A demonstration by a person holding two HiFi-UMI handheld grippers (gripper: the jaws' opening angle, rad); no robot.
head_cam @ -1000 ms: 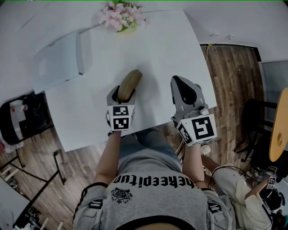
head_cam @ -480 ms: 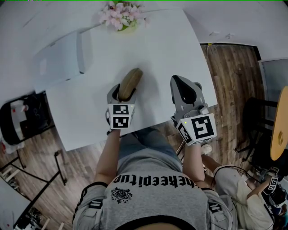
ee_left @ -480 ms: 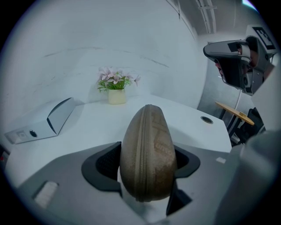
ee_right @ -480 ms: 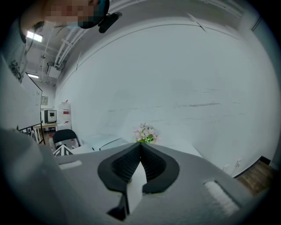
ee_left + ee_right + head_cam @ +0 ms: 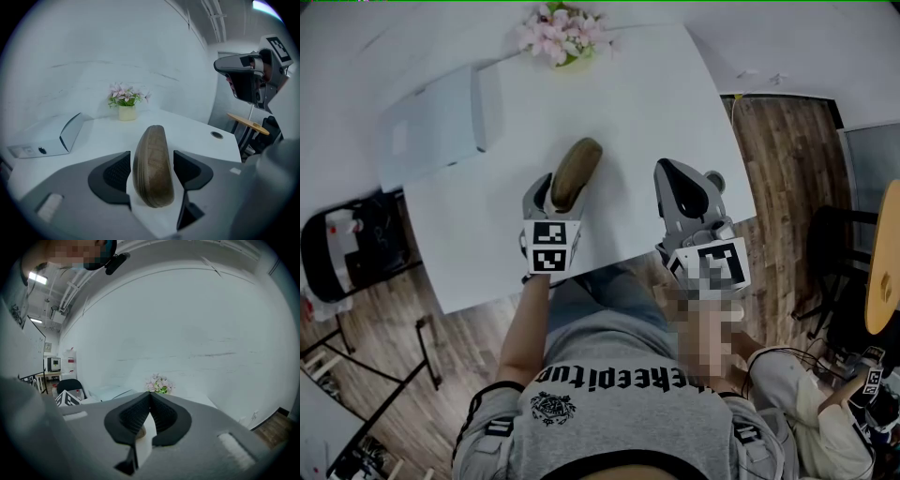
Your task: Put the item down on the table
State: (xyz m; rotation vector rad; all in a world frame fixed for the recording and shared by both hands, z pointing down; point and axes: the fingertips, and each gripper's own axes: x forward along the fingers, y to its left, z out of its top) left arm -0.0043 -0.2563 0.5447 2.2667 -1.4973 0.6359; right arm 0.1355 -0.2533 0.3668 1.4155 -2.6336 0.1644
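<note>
Head view: on the person's head, facing steeply down over the white bench (image 5: 647, 103).
Left gripper view: rides the left tongs (image 5: 151, 157), low over the bench, faces the far wall – brown item (image 5: 152, 178) very close.
Right gripper view: rides the right tongs (image 5: 150, 397), faces the same wall.
Shared: flower pot (image 5: 562, 33) – in all three views.

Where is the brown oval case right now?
In the head view, the brown oval case is held in the left gripper, over the white table, nearer the person than the flowers.
</note>
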